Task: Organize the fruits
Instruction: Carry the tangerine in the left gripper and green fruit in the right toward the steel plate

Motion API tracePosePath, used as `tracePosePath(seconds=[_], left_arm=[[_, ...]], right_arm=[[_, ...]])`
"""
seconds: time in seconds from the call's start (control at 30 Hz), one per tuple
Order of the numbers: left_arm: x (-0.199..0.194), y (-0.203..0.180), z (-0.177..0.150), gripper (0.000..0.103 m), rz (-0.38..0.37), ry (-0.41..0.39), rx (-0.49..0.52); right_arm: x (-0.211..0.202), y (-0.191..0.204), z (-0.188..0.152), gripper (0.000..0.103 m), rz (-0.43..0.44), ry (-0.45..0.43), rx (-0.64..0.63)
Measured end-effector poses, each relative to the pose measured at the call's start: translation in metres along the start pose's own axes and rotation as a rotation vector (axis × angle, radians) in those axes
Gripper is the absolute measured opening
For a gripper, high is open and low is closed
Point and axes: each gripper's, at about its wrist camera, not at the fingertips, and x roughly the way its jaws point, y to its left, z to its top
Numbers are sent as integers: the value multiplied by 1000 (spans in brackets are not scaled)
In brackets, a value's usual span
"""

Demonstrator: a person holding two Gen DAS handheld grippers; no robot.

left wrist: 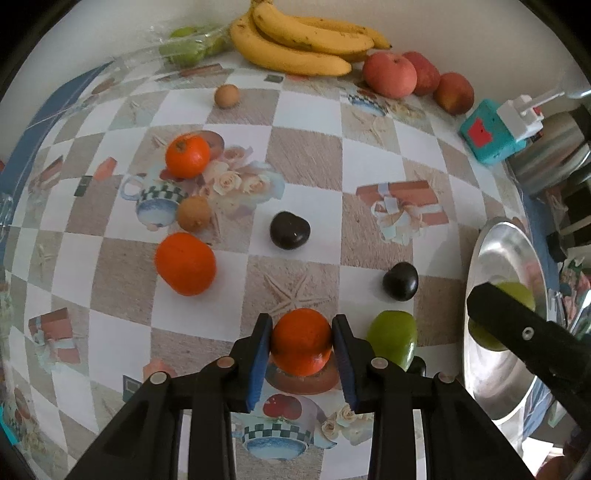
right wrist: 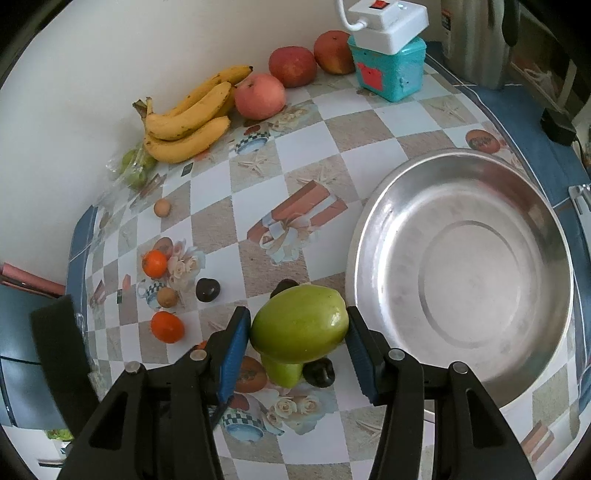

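My left gripper (left wrist: 302, 349) is shut on an orange tangerine (left wrist: 301, 343), low over the table. My right gripper (right wrist: 298, 334) is shut on a green fruit (right wrist: 299, 325) and holds it above the table, just left of the empty steel bowl (right wrist: 461, 177). A second green fruit (right wrist: 282, 371) lies under it; it also shows in the left wrist view (left wrist: 393, 338). Two more tangerines (left wrist: 184, 264) (left wrist: 187, 156), two dark plums (left wrist: 289, 230) (left wrist: 400, 281) and two small brown fruits (left wrist: 194, 214) (left wrist: 226, 96) lie on the checkered tablecloth.
Bananas (left wrist: 295, 40), three red apples (left wrist: 389, 74) and a bag of green fruit (left wrist: 188, 46) line the back wall. A teal box (right wrist: 388, 70) with a white power strip (right wrist: 388, 22) on top stands at the back right. The bowl (left wrist: 480, 369) shows at the right.
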Motion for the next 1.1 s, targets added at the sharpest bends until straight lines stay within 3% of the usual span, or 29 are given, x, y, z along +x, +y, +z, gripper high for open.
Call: tracePosePath(seconds=[0.6, 0.83, 1.1], left_arm=[[-27, -4, 36, 35, -8, -84, -79], [-33, -34, 45, 35, 12, -140, -16], [-40, -61, 29, 35, -8, -148, 44]], right_arm=[[-7, -43, 14, 53, -25, -17, 110], [-4, -58, 20, 53, -5, -8, 158], [-30, -87, 25, 53, -31, -76, 235]])
